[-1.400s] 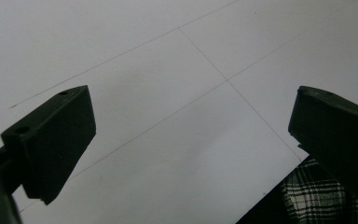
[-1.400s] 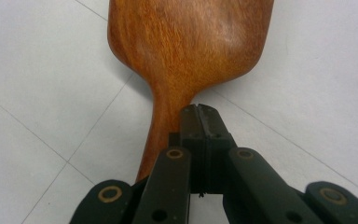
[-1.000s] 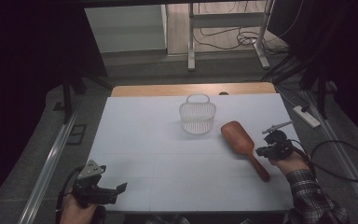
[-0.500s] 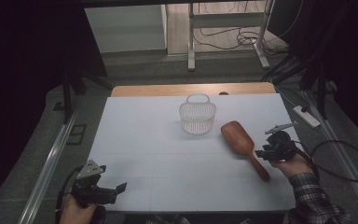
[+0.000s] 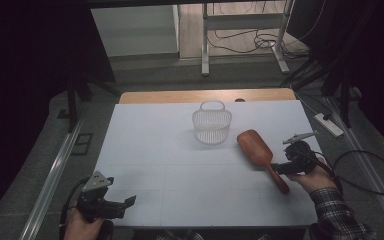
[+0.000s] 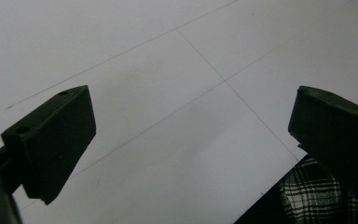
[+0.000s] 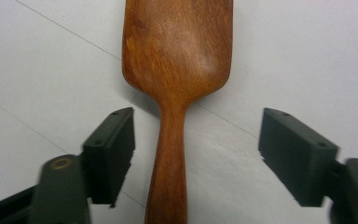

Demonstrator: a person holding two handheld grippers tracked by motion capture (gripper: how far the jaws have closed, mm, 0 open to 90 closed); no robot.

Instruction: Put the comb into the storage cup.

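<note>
From above, I am hovering my right claw [image 5: 281, 169] at the handle of the flat reddish-brown wooden hairbrush [image 5: 258, 152], which is lying beside the white mesh basket [image 5: 212, 123]. My left claw [image 5: 122, 204] is waiting, released, well apart. Along my right claw, its jaws have just been opening, straddling the handle without touching.

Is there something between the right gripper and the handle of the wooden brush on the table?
Nothing visible. The right gripper has just been opening; the wooden brush handle lies between its jaws, untouched, on the table.
</note>
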